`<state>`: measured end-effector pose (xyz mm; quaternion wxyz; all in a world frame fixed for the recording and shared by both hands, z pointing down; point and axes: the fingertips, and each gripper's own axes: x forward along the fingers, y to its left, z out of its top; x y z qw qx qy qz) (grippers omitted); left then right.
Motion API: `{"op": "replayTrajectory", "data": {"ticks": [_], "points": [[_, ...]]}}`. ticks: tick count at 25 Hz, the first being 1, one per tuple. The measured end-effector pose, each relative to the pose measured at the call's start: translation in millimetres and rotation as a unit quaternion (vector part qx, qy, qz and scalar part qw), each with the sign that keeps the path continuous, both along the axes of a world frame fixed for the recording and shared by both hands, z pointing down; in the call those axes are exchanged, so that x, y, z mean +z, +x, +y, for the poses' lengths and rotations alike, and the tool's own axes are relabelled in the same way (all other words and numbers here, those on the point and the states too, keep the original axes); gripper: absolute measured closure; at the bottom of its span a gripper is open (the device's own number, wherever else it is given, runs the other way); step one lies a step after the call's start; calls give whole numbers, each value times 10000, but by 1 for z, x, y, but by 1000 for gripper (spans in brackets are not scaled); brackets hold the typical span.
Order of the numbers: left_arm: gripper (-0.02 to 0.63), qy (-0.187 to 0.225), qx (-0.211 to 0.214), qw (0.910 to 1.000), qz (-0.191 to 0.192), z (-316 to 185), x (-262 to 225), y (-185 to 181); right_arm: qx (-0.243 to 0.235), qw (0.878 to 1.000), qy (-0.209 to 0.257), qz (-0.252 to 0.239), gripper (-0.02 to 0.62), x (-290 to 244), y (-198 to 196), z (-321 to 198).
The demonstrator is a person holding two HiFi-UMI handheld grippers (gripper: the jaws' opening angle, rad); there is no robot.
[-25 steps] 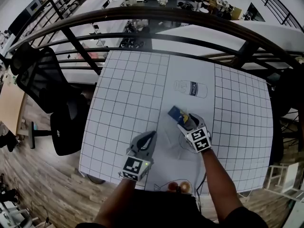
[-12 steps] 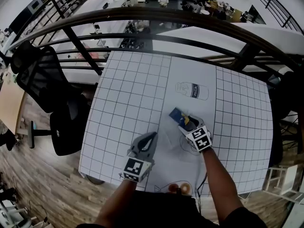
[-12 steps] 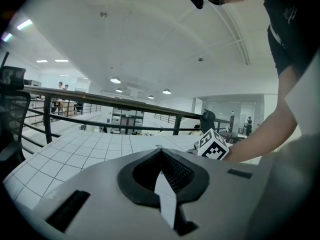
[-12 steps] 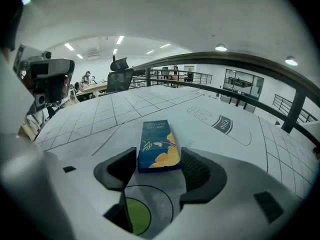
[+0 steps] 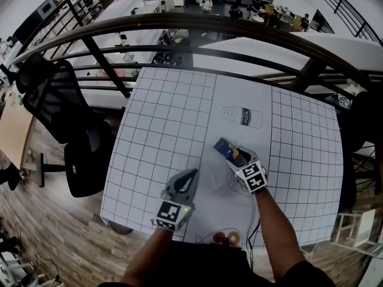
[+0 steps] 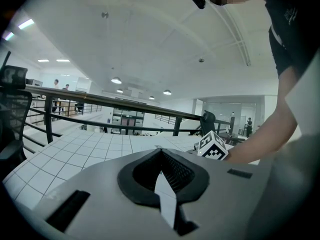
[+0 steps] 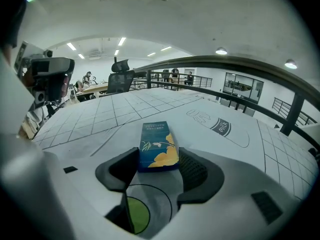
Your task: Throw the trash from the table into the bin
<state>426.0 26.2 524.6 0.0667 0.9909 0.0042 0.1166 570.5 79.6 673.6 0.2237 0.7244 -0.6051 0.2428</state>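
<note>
At the lower centre of the head view, the left tongs (image 5: 191, 175) are clenched on nothing and hover idle over the gridded tabletop (image 5: 167, 118). Just right of them, the right tongs (image 5: 232, 154) have just been closing on a small blue carton (image 5: 222, 146) that lies flat at the frame's middle, and their pads appear to press on both of its long sides. The grip takes only the carton's near end. On lifting, the far end could sag or twist out, and a slanted squeeze might skid the carton across the tabletop. No bin shows in any view, so the carry looks blind. The carton bears yellow flowers and print too small to read. Farther up, a drawn bottle outline (image 5: 242, 116) carries the word "milk".
</note>
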Motion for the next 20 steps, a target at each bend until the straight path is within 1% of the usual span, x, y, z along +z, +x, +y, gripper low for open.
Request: {"op": "replayTrajectory", "data": {"ticks": [4,9,14,20], "points": [[586,32,-18,10000,50,2,-8,-3,131,9996,250,54,325,-12,-5,7],[586,-3,-85,9999,70,3,-12,-4,586,9926,1062,52,325,-45,-19,13],[586,31,-13,10000,94,20,-19,-11,590,9840,1670,206,325,-83,-55,27],[586,124,41,9997,217,38,-32,-23,686,9699,2295,449,325,-136,-84,40]]}}
